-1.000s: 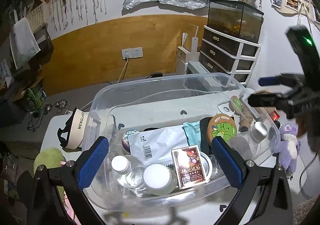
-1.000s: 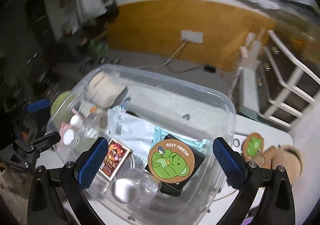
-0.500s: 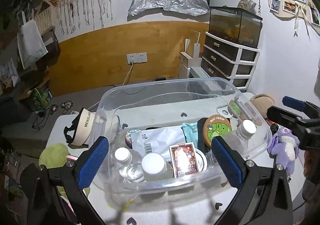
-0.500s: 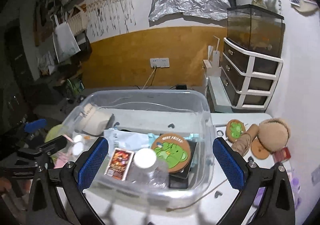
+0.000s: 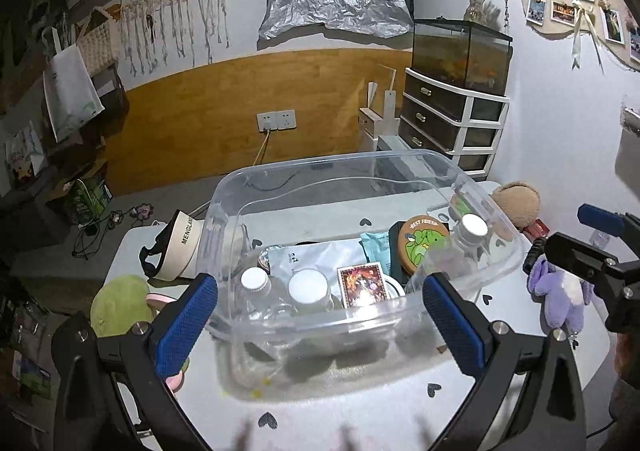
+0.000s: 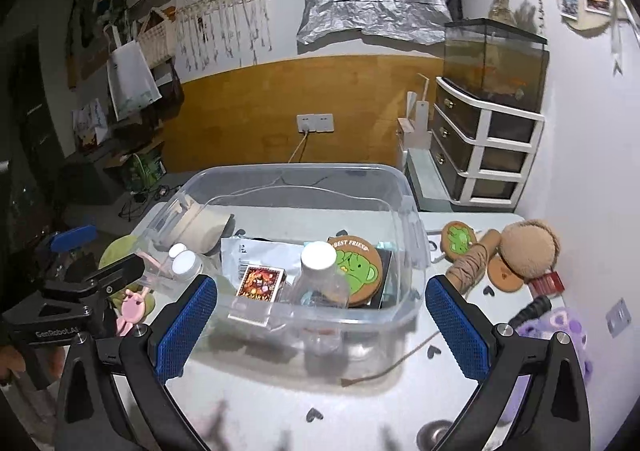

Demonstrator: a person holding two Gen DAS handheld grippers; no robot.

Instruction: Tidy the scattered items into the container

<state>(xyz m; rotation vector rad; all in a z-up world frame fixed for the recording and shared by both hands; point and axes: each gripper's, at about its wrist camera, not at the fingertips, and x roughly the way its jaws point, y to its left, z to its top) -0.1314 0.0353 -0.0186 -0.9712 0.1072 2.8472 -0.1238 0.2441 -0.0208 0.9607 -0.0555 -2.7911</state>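
A clear plastic container [image 5: 320, 163] sits mid-table, also in the right wrist view [image 6: 296, 169]. It holds a silver pouch [image 5: 316, 255], a card box [image 5: 362, 285], a white jar [image 5: 308, 287], clear bottles [image 5: 460, 247] and a round green "Best Friend" coaster [image 6: 356, 267]. My left gripper [image 5: 320, 291] hangs open and empty before its near wall. My right gripper [image 6: 320, 291] is likewise open and empty. Loose on the table lie a visor cap [image 5: 180, 247], a green plush [image 5: 120, 307], a purple plush [image 5: 560, 291], a brown plush [image 6: 528, 247] and a twine spool [image 6: 468, 267].
A second green coaster [image 6: 460, 241], a brown disc [image 6: 504, 275], a red box [image 6: 550, 283] and a pink clip [image 6: 132, 309] lie beside the container. A drawer unit [image 5: 452, 123] with a fish tank stands behind right. A cord [image 6: 384, 367] trails across the near table.
Both grippers have drawn back from over the container toward the near table edge. The right gripper has dropped from high at the right to table height beside the purple plush.
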